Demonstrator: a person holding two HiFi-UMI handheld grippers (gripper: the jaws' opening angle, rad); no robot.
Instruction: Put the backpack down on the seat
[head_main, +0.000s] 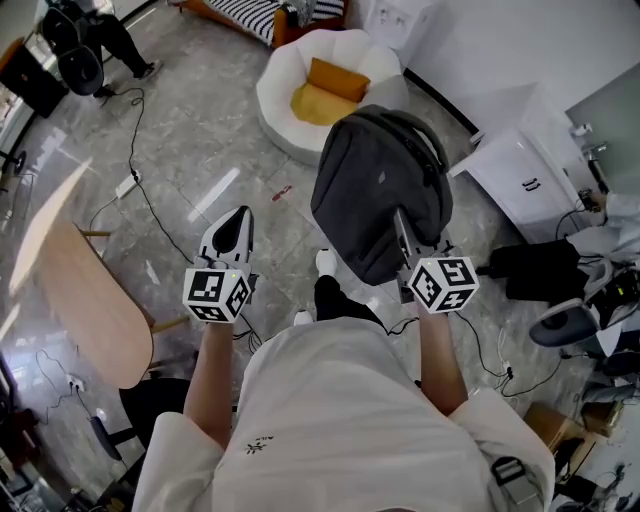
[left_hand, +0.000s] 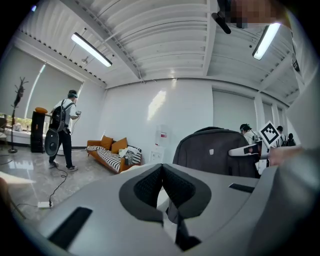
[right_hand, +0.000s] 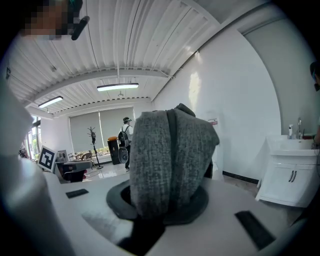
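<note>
Got the backpack (head_main: 380, 190) up in the air, hanging off the right tongs (head_main: 402, 228), clamped tight on a fold of its grey fabric. Not down on the seat (head_main: 275, 90) yet. Can spot that white round seat at 12 o'clock from the person, with an orange cushion (head_main: 325, 90) inside and its near rim just behind the backpack's top edge in the head view.

Got the left tongs (head_main: 232, 228) pinched together on nothing, at 9 o'clock from the backpack and well apart from it.

Plenty of bare floor (head_main: 200, 150) between there and the seat rim, with only a cable (head_main: 140, 190) snaking across at 10 o'clock. Tighter at 2 o'clock, thanks to a white cabinet (head_main: 525, 180) corner near the backpack's right edge. Also seeing the curved edge of a wooden worktop (head_main: 80, 290) at 9 o'clock, apart from the left tongs.
</note>
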